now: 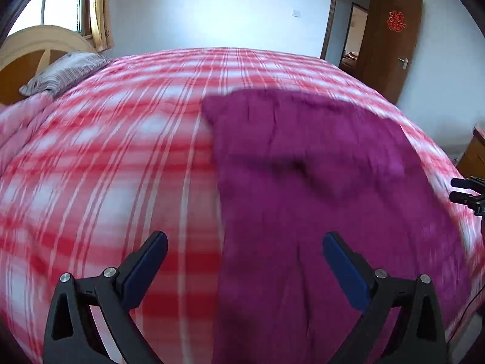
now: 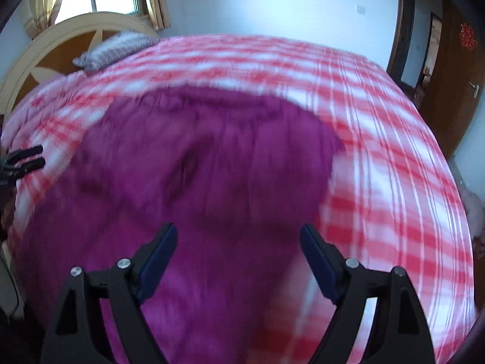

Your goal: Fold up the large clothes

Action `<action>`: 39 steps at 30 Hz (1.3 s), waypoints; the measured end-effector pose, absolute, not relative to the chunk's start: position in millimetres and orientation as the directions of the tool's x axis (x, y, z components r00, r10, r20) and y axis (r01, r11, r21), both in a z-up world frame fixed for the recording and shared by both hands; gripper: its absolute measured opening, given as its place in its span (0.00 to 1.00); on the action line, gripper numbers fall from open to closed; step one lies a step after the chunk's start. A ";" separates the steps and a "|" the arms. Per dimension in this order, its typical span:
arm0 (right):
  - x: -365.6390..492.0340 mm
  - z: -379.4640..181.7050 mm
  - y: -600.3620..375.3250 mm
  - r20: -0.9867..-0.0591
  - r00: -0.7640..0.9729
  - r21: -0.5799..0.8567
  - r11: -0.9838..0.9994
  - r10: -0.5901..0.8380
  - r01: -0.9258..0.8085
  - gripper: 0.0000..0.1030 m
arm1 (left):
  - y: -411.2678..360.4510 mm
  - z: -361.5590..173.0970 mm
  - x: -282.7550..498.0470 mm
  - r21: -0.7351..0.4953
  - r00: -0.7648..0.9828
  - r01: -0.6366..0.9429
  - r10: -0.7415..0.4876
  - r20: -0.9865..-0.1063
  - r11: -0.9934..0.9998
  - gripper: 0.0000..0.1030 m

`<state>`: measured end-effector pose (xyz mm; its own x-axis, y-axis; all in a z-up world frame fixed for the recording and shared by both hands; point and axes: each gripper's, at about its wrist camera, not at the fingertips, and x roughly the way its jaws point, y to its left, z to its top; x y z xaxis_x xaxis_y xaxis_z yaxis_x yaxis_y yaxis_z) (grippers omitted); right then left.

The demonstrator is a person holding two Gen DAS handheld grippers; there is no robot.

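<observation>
Magenta garment [image 1: 318, 182] lies spread on a bed with a red-and-white plaid cover [image 1: 106, 157], reaching toward the near edge, with a grey pillow [image 1: 63, 72] by the headboard. Both frames are motion-blurred. The 2 grippers, left gripper [image 1: 245, 248] and right gripper [image 2: 239, 239], hover above it, jaws wide apart and gripping nothing.

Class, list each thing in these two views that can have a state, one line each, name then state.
Purple garment: lying on the bed, released, not held.
Left gripper: open, empty.
Right gripper: open, empty.
Door: open.
Pillow: lying at the headboard.
Checked bedspread: spread over the bed.
</observation>
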<state>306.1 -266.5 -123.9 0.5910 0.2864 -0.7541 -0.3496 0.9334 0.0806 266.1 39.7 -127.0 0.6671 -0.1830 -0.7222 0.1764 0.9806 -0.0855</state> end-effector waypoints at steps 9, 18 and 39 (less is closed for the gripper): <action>162.7 -172.0 -319.8 -0.765 0.583 0.246 0.961 0.273 -0.127 0.82 | 43.0 -166.4 185.7 -0.094 0.642 0.208 -0.208 -0.738 0.974 0.99; 122.2 -196.7 -302.0 -0.738 0.564 0.372 0.921 0.371 -0.117 0.52 | 22.9 -186.4 150.8 -0.011 0.639 0.244 -0.169 -0.750 0.970 0.95; 13.1 -39.8 -336.4 -0.384 0.758 0.453 0.823 0.527 -0.342 0.08 | 61.2 7.1 82.7 -0.178 0.751 0.488 -0.515 -0.414 0.855 0.08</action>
